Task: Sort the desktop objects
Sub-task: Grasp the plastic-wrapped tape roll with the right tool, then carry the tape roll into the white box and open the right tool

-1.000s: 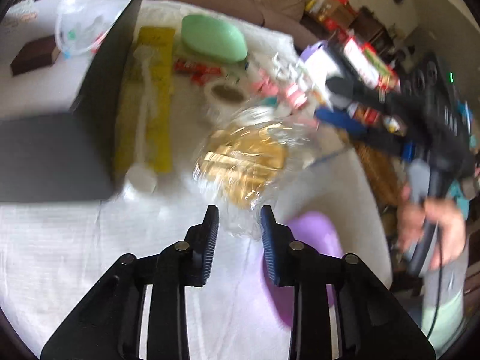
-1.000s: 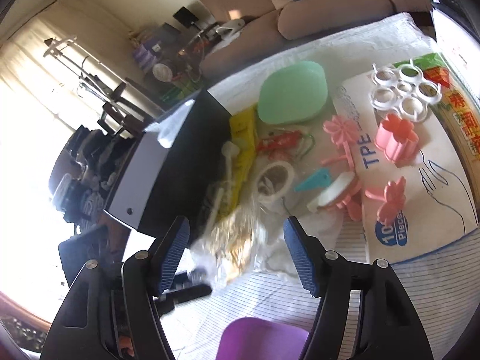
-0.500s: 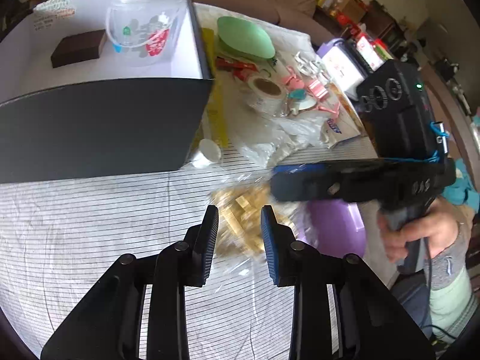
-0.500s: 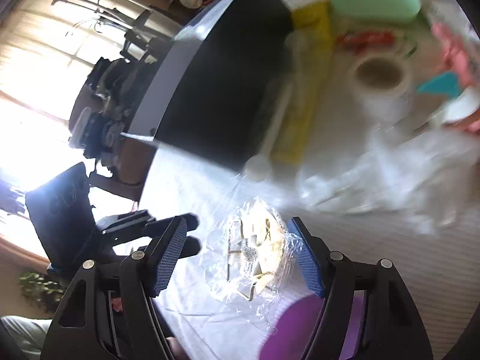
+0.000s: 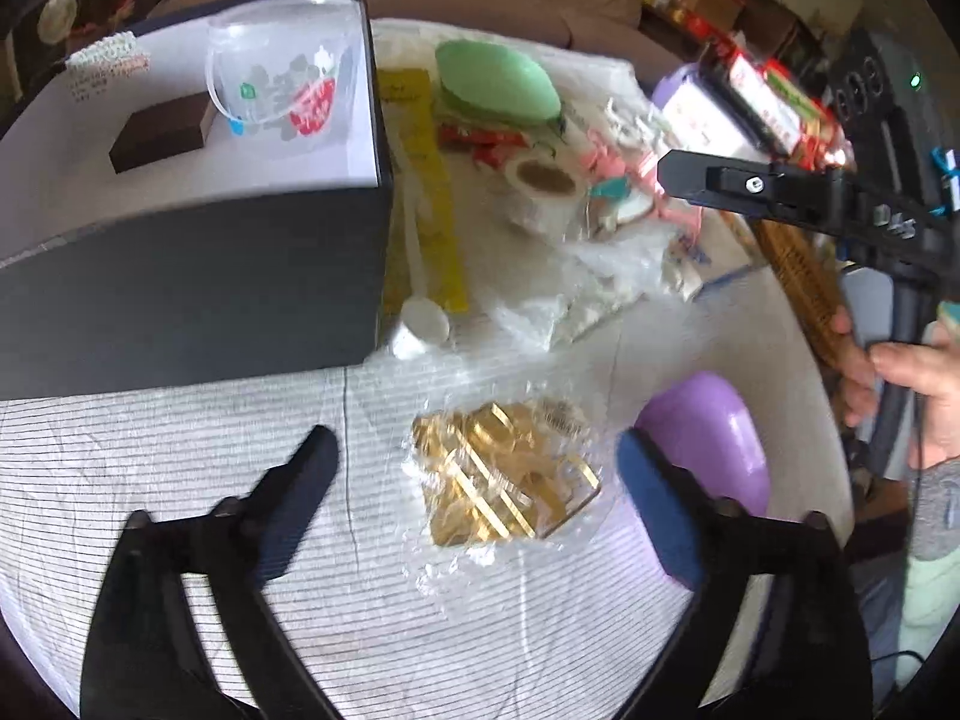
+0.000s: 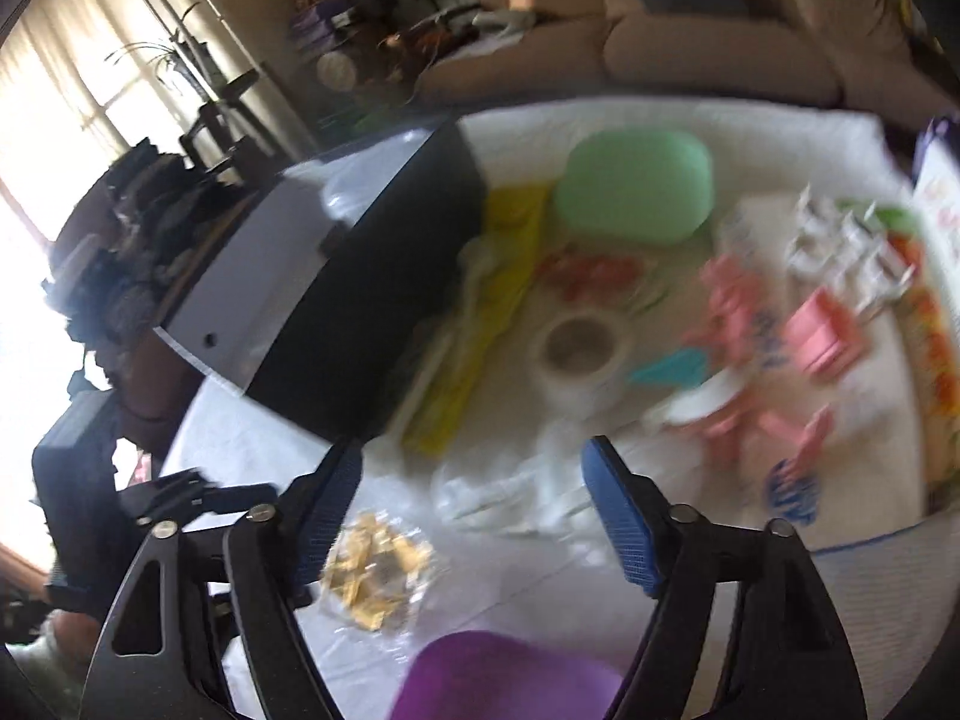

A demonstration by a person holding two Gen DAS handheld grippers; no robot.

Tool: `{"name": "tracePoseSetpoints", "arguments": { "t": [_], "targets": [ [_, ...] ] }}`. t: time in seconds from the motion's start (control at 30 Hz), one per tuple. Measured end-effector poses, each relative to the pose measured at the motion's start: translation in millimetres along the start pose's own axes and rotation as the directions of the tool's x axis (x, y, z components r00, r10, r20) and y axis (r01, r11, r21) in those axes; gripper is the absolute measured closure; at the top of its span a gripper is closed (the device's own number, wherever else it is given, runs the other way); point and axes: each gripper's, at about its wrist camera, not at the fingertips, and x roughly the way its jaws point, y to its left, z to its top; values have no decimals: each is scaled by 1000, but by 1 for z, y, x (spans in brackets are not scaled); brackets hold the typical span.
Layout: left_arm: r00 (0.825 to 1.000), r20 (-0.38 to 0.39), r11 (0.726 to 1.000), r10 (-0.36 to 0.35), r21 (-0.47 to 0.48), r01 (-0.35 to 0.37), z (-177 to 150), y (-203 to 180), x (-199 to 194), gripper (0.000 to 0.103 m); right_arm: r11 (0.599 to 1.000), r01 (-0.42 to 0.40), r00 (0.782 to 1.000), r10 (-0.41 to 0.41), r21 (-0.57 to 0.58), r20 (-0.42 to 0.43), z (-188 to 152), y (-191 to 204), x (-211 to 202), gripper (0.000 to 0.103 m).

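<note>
A clear plastic bag of gold pieces (image 5: 501, 483) lies on the striped white cloth, between the spread fingers of my left gripper (image 5: 474, 468), which is open and empty. The bag also shows in the right wrist view (image 6: 375, 567), low and left. My right gripper (image 6: 471, 510) is open and empty, above crumpled clear plastic (image 6: 510, 498). It appears in the left wrist view (image 5: 768, 189) at the right, held over the clutter. A dark open box (image 5: 198, 276) at the left holds a clear cup (image 5: 279, 75) and a brown block (image 5: 159, 138).
Beyond the bag lie a white scoop (image 5: 420, 324), a yellow packet (image 5: 420, 180), a tape roll (image 5: 543, 189), a green case (image 5: 495, 84), pink clips (image 6: 774, 330) and a glove pack. A purple object (image 5: 705, 438) sits at the near right edge.
My left gripper has opened wide and let go of the bag of gold pieces, which now lies on the cloth. My right gripper has swung away towards the clutter.
</note>
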Motion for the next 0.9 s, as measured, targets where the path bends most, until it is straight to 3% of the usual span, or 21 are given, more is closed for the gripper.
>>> {"name": "tracePoseSetpoints", "arguments": {
  "t": [0.13,0.3,0.47,0.6,0.63,0.7,0.83,0.9],
  "targets": [
    [999,32,1000,-30,-6,31,12,-5,-2,0,985,139,990,-137,-101,28,12,-3,13,17],
    [999,28,999,-37,0,37,22,-13,9,0,949,200,975,-218,-245,-49,31,-6,69,17],
    [998,7,998,-61,8,60,23,-18,17,0,911,189,951,-263,-367,-165,43,-17,115,17],
    [997,16,997,-76,-6,77,28,-18,18,0,916,102,952,-203,-387,-229,46,-27,125,18],
    [996,19,996,-85,-11,85,30,-18,17,0,917,95,954,-195,-388,-226,45,-28,124,29],
    [994,25,994,-108,-23,108,34,-17,17,0,920,87,958,-182,-383,-220,44,-30,119,37],
    [990,43,990,-134,-28,135,40,-20,18,0,952,56,976,-116,-301,-186,43,-37,100,38],
    [988,52,989,-145,-33,147,41,-20,18,0,971,6,987,-43,-237,-152,43,-40,84,38]
  ]
}}
